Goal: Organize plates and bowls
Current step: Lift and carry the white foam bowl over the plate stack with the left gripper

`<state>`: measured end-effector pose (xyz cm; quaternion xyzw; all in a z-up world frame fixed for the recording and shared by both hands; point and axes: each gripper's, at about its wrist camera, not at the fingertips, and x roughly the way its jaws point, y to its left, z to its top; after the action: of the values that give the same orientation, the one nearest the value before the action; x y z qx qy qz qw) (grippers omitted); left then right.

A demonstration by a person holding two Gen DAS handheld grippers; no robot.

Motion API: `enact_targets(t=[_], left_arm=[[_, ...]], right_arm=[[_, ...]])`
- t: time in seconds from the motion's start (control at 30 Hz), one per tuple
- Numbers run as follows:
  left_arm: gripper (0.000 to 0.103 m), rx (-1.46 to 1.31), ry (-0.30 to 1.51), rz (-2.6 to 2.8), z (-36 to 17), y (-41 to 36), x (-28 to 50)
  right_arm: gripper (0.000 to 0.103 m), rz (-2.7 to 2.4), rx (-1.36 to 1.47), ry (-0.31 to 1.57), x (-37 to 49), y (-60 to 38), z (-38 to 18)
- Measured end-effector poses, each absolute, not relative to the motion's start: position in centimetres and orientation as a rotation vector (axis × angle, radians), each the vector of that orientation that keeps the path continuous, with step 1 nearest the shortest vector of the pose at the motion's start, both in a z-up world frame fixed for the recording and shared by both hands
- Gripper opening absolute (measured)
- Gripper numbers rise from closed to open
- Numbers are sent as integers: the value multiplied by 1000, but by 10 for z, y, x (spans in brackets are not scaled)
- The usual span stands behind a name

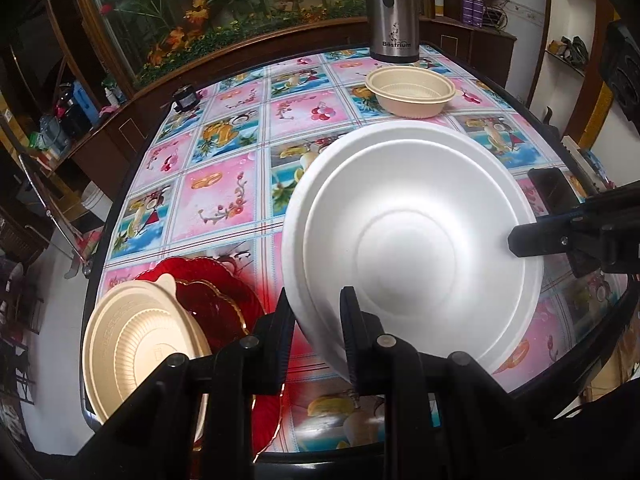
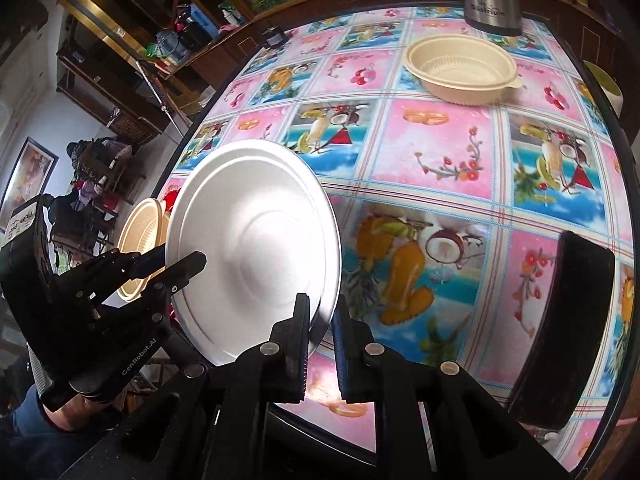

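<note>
Flask [image 1: 394,12] label "Bastrium"; left gripper [image 2: 176,266] marked "GenRobot.AI", pinching white plate [image 2: 256,240].

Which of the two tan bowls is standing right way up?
The tan bowl by the steel flask, alone at the far end of the table, opening upward. The other tan bowl leans tilted on the red plate at the near corner.

White foam plate [image 1: 412,240]: tilted, raised off the table. Beige ribbed bowl [image 1: 410,90]: upright, at 12 o'clock. Second beige bowl [image 1: 132,344]: tipped on red glass plate [image 1: 212,300], 8 o'clock.
</note>
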<state>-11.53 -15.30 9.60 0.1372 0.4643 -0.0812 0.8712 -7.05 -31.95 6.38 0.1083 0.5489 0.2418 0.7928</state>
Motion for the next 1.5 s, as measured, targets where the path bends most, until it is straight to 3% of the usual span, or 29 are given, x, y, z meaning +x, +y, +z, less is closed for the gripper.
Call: enact_targets(t=[0.6,0.97,1.5], left_arm=[[21,236,916,-88,118,-112,-121],[22,139,883,46,143,-42,-136],[22,60,938,196,127,38,-157]], right_arm=[[12,594,167,1131,-58,-281,87],[12,737,152,1122,-44,-221,115],[13,861,77,1194,-41,-117,92]])
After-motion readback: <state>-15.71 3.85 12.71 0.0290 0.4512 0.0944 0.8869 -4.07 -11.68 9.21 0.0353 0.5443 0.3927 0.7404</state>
